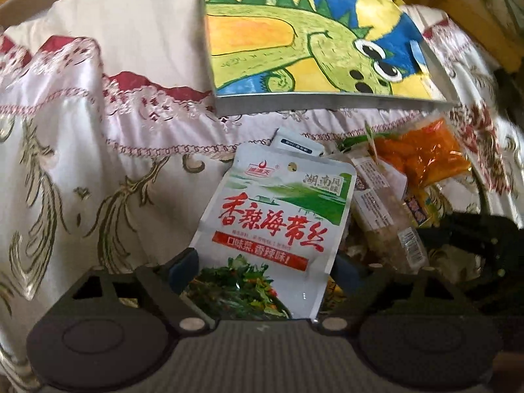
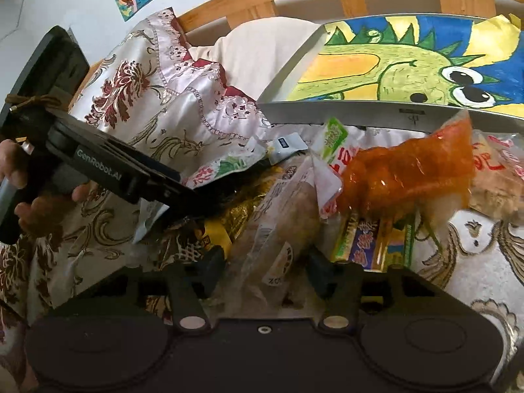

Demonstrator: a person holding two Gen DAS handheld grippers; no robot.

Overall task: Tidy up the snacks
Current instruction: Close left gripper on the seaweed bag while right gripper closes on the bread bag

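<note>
Low in the left wrist view, left gripper [image 1: 265,262] spread wide around a white seaweed packet [image 1: 275,216], pads at its two edges, grip not certain. At lower centre of the right wrist view, right gripper [image 2: 265,270] half closed about a clear-wrapped bread packet [image 2: 281,229], contact hard to judge. Heaped beside both, on an embroidered cloth [image 1: 82,163], an orange bag [image 2: 406,173]. Across the top, a dinosaur painting [image 1: 294,39]
</note>
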